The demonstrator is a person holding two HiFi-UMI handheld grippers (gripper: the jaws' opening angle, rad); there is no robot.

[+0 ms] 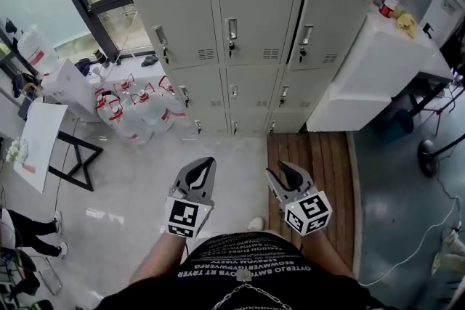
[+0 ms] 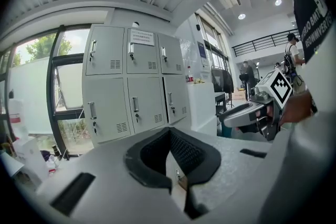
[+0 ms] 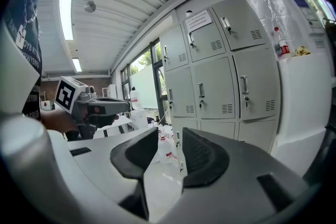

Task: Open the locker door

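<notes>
A bank of grey metal lockers (image 1: 247, 33) with shut doors, each with a small handle and a vent, stands ahead across the floor. It also shows in the left gripper view as lockers (image 2: 131, 86) and in the right gripper view as lockers (image 3: 220, 76). My left gripper (image 1: 207, 162) is held low in front of my body, well short of the lockers. Its pads meet at the tips (image 2: 169, 131) with nothing between them. My right gripper (image 1: 282, 169) is level beside it, jaws apart and empty (image 3: 170, 134).
Several large water bottles (image 1: 134, 109) stand on the floor at the lockers' left foot. A white cabinet (image 1: 370, 76) with a bottle (image 1: 390, 0) on top stands right of the lockers. A black-framed table (image 1: 65, 149) is at the left. Wooden floor boards (image 1: 312, 163) lie ahead on the right.
</notes>
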